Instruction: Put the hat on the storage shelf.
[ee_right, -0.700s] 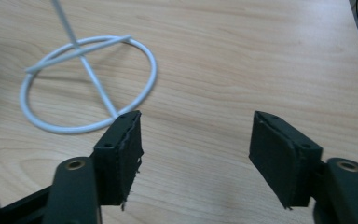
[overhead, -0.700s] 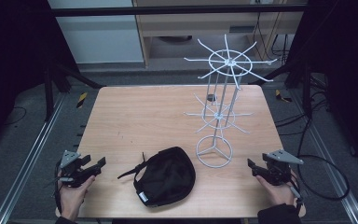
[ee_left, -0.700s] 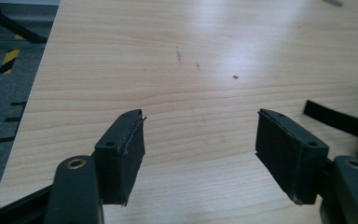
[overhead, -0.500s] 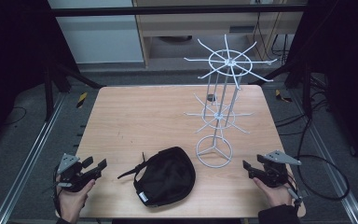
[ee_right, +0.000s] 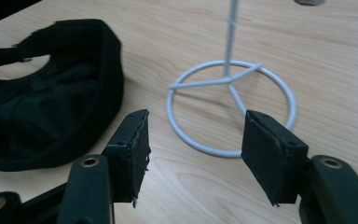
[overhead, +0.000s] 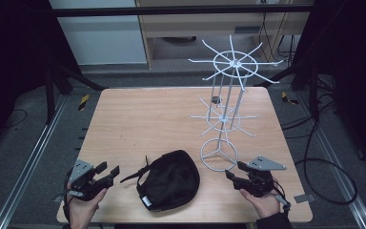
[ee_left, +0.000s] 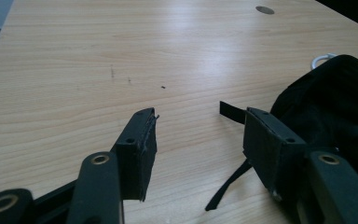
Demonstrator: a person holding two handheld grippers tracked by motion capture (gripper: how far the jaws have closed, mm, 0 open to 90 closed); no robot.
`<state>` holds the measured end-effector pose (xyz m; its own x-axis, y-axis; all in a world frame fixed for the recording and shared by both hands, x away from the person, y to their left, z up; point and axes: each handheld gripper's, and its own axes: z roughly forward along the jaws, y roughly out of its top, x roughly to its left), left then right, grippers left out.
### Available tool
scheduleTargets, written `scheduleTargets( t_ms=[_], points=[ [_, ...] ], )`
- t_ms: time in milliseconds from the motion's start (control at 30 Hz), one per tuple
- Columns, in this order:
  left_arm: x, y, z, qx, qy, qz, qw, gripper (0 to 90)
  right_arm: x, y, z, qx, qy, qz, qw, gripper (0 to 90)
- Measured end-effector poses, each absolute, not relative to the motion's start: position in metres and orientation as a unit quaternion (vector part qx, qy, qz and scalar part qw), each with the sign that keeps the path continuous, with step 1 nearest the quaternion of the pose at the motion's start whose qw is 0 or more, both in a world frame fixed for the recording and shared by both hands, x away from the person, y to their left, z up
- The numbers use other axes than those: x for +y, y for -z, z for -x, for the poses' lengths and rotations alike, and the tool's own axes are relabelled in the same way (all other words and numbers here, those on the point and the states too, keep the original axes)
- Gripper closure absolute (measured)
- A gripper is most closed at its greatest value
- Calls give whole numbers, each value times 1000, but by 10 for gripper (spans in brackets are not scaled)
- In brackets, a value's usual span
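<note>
1 black cap (overhead: 170, 180) lies inside-up on the near part of the table (overhead: 152, 119), between the 2 tongs, near both, touching neither. Left tongs (overhead: 108, 171) held in the left hand (overhead: 83, 202) at the near left corner, jaws spread, nothing between them, pointing right toward the cap; a thin black strap (overhead: 134, 174) off the cap's left side reaches toward them. In the left gripper view the left tongs (ee_left: 198, 135) sit low over bare wood with the cap (ee_left: 335, 107) just beyond the right jaw and the strap end (ee_left: 230, 112) showing in the gap, apart from the pads. Right tongs (overhead: 235, 171) held in the right hand (overhead: 262, 200) at the near right, jaws spread and empty, pointing left, just beside the base ring of 1 white wire display rack (overhead: 224, 119). In the right gripper view the right tongs (ee_right: 193, 149) frame the rack's round base ring (ee_right: 230, 105), which lies flat on the table with 3 spokes and an upright post; the cap (ee_right: 51, 112) is left of the left jaw. Rack stands upright on the right half of the table, 2 tiers of radiating arms, all bare. 1 small dark round spot (overhead: 215, 99) on the table behind the rack, cannot tell what it is. Table is light wood grain, rectangular. Around it: dark grey floor, metal rails (overhead: 33, 157) on both sides, black cables (overhead: 333, 162) on the right, 2 yellow-black striped markers (overhead: 83, 101) on the floor, pale cabinets along the back.
</note>
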<state>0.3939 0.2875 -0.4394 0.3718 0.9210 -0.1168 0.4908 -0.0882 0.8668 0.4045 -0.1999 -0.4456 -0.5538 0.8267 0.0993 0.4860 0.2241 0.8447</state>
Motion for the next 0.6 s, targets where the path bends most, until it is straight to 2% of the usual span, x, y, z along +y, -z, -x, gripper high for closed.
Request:
scheduleTargets(
  t_ms=[267,600],
  points=[
    [269,439,-389,493,-219,-715,444,475,-170,439,-408,771,-458,-406,176,497],
    [248,446,-387,482,-188,-743,425,496,-138,440,-416,784,-459,-388,156,529]
  ],
)
